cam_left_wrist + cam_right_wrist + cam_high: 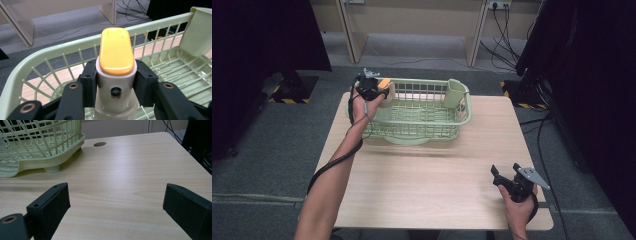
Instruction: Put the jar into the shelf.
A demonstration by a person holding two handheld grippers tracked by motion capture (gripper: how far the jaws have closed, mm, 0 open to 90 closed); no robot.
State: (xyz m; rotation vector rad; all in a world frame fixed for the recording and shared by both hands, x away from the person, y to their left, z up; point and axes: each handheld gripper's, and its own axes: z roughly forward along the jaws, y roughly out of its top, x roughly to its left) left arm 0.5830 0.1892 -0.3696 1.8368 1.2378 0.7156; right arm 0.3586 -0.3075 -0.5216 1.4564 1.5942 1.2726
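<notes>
I'm clamping the left gripper (116,82) on a white bottle with an orange cap (116,51), holding it over the green dish basket's (462,117) left end. Right gripper (116,205) is resting wide apart, empty, near the table (432,185) edge. The smooth neck may be slipping; the base could catch the rim.

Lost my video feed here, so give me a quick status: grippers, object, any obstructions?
Left gripper shut on white bottle with orange cap, over the green basket's left end. Right gripper open, empty, low over the table. Nothing in the way.
</notes>
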